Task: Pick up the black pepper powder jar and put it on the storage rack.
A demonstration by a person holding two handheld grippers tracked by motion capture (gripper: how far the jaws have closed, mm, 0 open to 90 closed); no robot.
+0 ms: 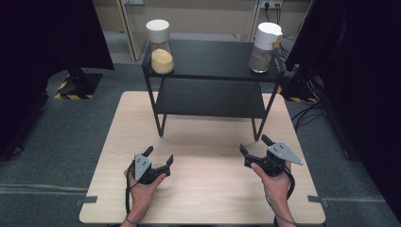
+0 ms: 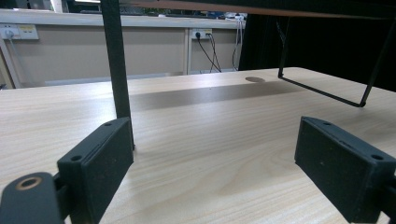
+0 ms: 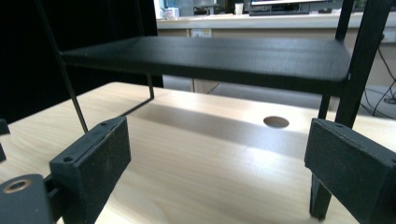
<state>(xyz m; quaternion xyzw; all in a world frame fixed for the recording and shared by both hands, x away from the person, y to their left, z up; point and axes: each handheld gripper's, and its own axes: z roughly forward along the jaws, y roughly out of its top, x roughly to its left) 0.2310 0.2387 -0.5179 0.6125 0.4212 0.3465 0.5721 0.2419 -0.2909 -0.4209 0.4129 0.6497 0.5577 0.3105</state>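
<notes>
- Both hand-held grippers sit low over the near half of the table (image 1: 198, 208): left gripper (image 1: 160, 158) with jaws spread and nothing between them, right gripper (image 1: 255, 145) likewise spread and unloaded.
- Forearms enter from the near edge; each hand wraps its gripper from below, jaws aimed toward the black shelf rack (image 1: 210, 75).
- Bare wood lies between the grippers and the rack legs; table edges are well apart from both.
- Jar of yellow grain (image 1: 161, 46) stands on the top shelf's left end, jar of brown grain (image 1: 265, 47) on its right end.
- Right gripper view adds a round hole (image 3: 276, 122) in the tabletop under the lower shelf.
</notes>
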